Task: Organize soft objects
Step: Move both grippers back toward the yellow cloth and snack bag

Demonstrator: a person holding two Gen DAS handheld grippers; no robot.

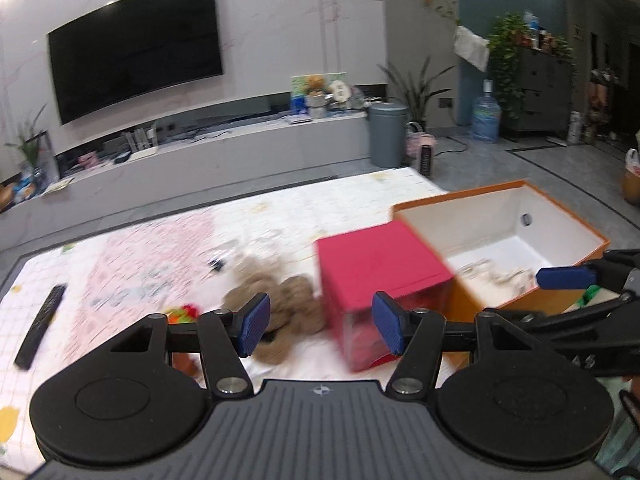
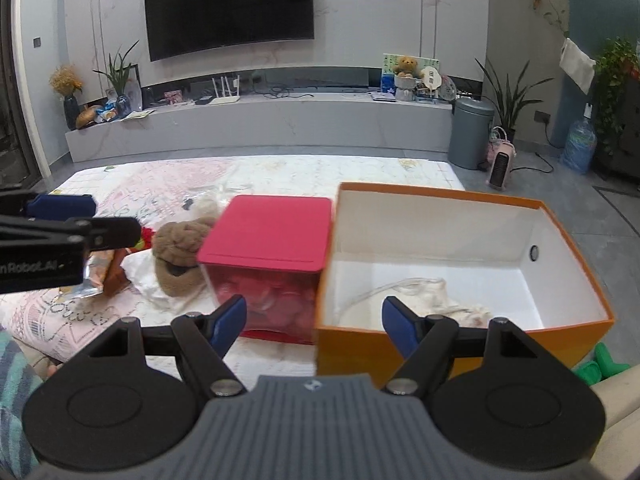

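Far left in the left wrist view, a flat black remote control (image 1: 40, 326) lies on the pale patterned play mat (image 1: 160, 248), well apart from everything else. Toward the centre, a brown fuzzy plush toy (image 1: 276, 304) slumps on the mat just beside a red-lidded box with clear sides (image 1: 380, 276), probably waiting its turn to be sorted. The left gripper (image 1: 320, 330) sits low in the frame, its blue pads spread with nothing between them, seemingly free to take the plush next. At centre-right, an open orange cardboard box with a white interior (image 2: 568, 328) stands against the red-lidded box, likely the collecting bin; a crumpled whitish soft item (image 2: 436, 296) already rests inside. The right gripper (image 2: 314, 324), bottom centre in its own view, is likewise spread and empty, poised before the box's near wall.
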